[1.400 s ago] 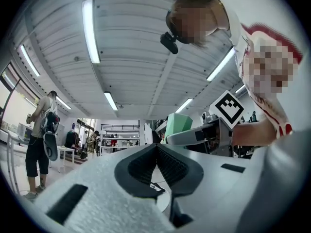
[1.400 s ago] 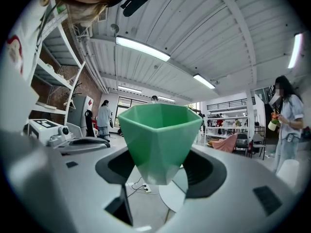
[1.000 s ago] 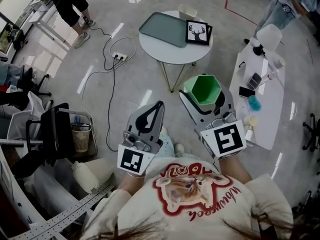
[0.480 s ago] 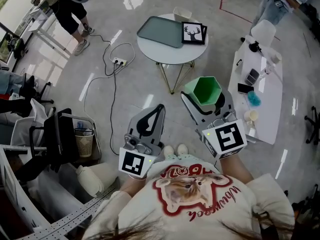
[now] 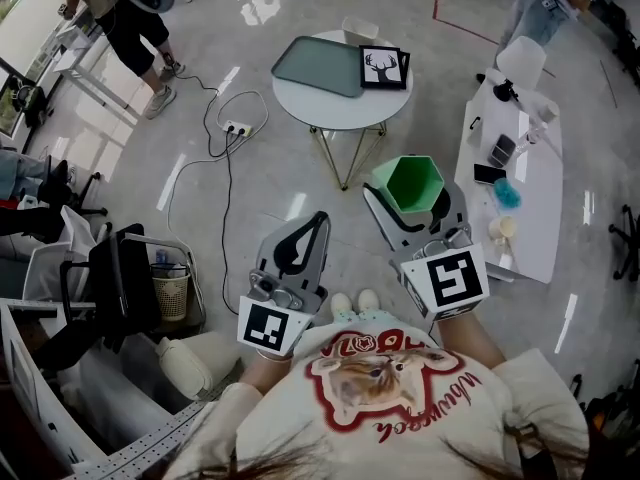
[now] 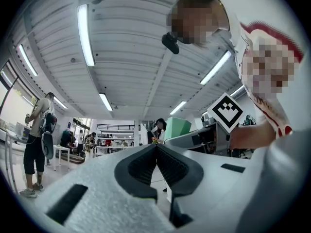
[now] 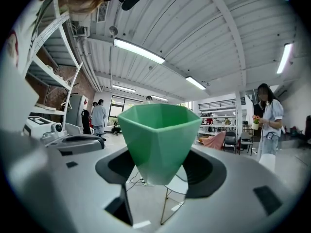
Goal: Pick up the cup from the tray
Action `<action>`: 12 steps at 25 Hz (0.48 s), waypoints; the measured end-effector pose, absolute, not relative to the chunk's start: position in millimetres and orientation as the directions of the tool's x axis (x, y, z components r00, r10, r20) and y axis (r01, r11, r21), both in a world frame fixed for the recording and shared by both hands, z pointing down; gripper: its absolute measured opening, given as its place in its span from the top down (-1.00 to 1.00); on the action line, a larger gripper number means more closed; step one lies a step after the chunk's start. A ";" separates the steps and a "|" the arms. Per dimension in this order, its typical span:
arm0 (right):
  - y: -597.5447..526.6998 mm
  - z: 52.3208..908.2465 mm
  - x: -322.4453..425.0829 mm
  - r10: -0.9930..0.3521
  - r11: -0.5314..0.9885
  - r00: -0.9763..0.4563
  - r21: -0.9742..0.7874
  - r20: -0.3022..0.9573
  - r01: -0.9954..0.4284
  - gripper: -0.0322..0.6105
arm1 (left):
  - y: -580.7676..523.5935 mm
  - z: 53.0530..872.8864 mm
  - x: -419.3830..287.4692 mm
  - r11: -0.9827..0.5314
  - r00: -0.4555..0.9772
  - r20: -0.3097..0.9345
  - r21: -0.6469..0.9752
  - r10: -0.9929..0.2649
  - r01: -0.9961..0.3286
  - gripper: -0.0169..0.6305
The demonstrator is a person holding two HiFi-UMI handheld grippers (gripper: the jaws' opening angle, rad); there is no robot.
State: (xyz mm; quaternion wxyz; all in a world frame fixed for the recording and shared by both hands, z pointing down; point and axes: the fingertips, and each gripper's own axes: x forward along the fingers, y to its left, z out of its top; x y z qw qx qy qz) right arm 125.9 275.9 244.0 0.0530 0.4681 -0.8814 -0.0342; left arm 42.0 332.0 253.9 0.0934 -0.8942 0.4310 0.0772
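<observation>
The cup is off the tray and in the right gripper. Its fingers are closed partway against the cup's tapering lower sides. The mouth is up, so the wider rim sits above the pads and the cup is unlikely to slip down. It hangs over the floor, well apart from the round tabletop, where the tray lies bare beside a picture frame. The pick looks done.

The left gripper has no part in it; its fingers are pressed together on nothing. Both grippers are held side by side close in front of the person's chest, pointing forward and tilted upward.
</observation>
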 end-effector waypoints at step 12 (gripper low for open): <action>283.4 248.2 122.6 -0.829 0.558 -0.555 0.117 0.067 -0.821 -0.05 | 337.1 258.7 38.5 -0.610 0.613 -0.222 -0.089 -0.759 -0.788 0.91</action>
